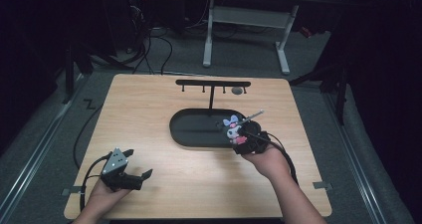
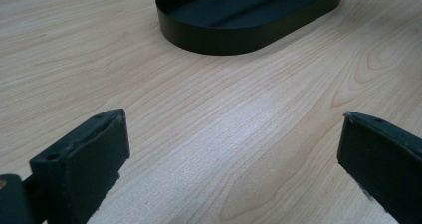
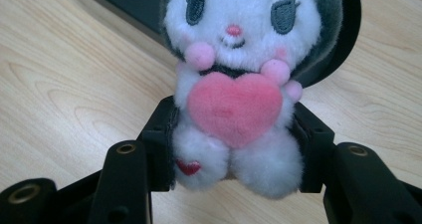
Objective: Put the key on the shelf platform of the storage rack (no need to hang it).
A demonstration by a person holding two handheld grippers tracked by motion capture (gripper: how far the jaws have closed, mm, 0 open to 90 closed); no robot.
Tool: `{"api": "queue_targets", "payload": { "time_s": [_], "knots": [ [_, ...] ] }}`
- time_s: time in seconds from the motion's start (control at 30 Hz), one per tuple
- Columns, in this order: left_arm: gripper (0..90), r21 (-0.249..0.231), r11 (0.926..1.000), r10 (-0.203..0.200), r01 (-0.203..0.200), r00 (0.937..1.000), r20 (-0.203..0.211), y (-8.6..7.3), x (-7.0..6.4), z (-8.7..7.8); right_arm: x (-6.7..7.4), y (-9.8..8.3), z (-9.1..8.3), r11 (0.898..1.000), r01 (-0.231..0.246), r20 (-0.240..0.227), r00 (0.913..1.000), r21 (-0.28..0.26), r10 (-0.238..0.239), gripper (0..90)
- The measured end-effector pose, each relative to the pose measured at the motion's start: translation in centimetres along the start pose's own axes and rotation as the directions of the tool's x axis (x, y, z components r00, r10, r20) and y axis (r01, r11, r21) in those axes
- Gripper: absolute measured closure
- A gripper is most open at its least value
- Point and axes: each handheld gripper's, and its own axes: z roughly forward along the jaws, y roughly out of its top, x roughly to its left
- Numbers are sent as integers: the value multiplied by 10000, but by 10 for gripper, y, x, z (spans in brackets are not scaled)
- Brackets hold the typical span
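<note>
No writing readable; right gripper (image 3: 234,154) grasps the plush toy (image 3: 239,84) at frame centre over the black tray (image 1: 191,129); left gripper (image 2: 234,154), lower left, gapes released.

The high view is dim at its edges, almost black in the corners, while the pale wooden tabletop (image 1: 149,109) is evenly lit from above. In the left gripper view, a soft pale sheen lies on the wood between the jaws, and the jaws themselves are slightly blurred. In the right gripper view, the white and pink plush toy (image 3: 239,84) between the jaws is bright and softly focused.
</note>
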Motion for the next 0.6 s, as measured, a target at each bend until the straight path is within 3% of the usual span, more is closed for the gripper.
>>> {"api": "queue_targets", "payload": {
  "time_s": [0.33,0.6],
  "knots": [
    [8,58,9996,259,-260,9995,183,3,-4,5,0,8,0,9997,-106,180,9998,-199,110,482],
    [8,-36,9995,300,-299,9990,323,6,-5,9,2,14,9,9999,-163,285,9995,5,163,482]
  ]
}}
